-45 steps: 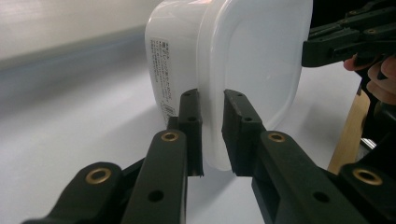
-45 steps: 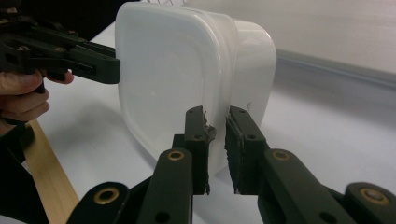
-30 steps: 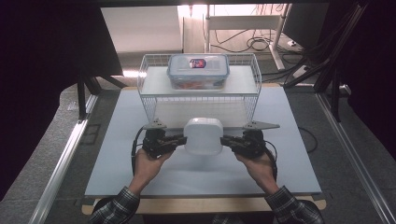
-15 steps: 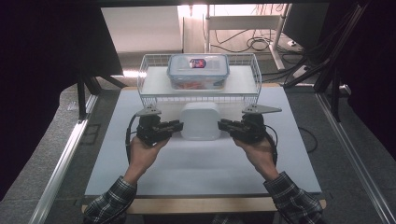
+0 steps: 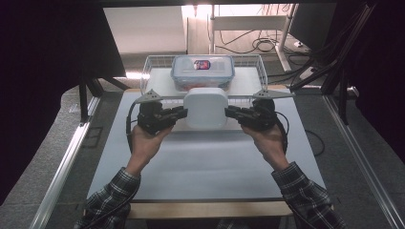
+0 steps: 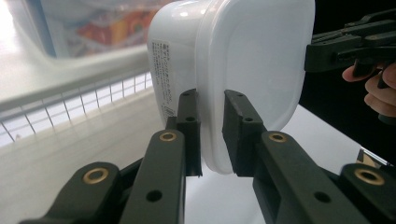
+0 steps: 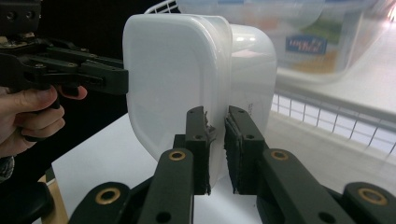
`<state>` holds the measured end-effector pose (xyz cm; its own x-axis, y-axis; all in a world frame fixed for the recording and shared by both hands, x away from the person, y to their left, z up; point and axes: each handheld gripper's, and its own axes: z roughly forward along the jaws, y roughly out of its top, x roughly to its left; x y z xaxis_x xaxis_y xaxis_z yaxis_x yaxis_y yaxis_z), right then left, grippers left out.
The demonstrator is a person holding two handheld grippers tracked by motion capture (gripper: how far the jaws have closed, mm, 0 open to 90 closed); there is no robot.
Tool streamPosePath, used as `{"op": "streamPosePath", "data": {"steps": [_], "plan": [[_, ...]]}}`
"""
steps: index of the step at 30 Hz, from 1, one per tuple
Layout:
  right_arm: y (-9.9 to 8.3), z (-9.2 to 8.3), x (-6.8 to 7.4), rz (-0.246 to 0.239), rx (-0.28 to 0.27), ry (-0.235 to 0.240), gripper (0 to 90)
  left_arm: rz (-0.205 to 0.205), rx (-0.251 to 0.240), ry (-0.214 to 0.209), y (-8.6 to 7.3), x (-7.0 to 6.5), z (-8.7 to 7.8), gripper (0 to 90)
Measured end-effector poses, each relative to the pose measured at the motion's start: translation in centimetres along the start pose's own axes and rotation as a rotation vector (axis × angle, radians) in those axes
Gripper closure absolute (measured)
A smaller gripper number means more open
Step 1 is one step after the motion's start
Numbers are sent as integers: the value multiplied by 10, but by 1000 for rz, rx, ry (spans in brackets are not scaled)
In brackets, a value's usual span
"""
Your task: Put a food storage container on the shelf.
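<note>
The white, rounded-square plastic container (image 5: 206,108) hangs in the air between the two hands, above the white bench (image 5: 205,162) and just in front of the white wire basket (image 5: 153,64). It reads as light and probably empty: thin, slightly translucent walls, stiff enough to keep its shape yet likely to flex under a hard squeeze. Its glossy plastic looks slippery, so the protruding lid rim is the sensible place to take hold. The left gripper (image 6: 211,116) has its fingers (image 6: 189,121) pinching that rim on one side; the right gripper (image 7: 215,130) pinches the rim on the opposite side, its fingers (image 7: 240,140) nearly pressed together on the thin edge. With so little material in each grip, a tilt could let the box slip.

Inside the basket sits a clear rectangular plastic box with a blue-edged lid (image 5: 202,71), well clear of the white one. What the white container holds cannot be made out through its cloudy walls, the small print on its side label is unreadable, and its far face is hidden in the gripper views
</note>
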<state>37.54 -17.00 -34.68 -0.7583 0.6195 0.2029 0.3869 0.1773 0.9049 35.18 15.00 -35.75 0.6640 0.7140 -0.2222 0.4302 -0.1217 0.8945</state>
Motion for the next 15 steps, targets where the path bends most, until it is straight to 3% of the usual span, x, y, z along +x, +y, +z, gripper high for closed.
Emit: {"op": "streamPosePath", "data": {"steps": [15], "plan": [[46,-6,-2,-7,-40,5,791,37,-41,8,47,0,-14,778]]}}
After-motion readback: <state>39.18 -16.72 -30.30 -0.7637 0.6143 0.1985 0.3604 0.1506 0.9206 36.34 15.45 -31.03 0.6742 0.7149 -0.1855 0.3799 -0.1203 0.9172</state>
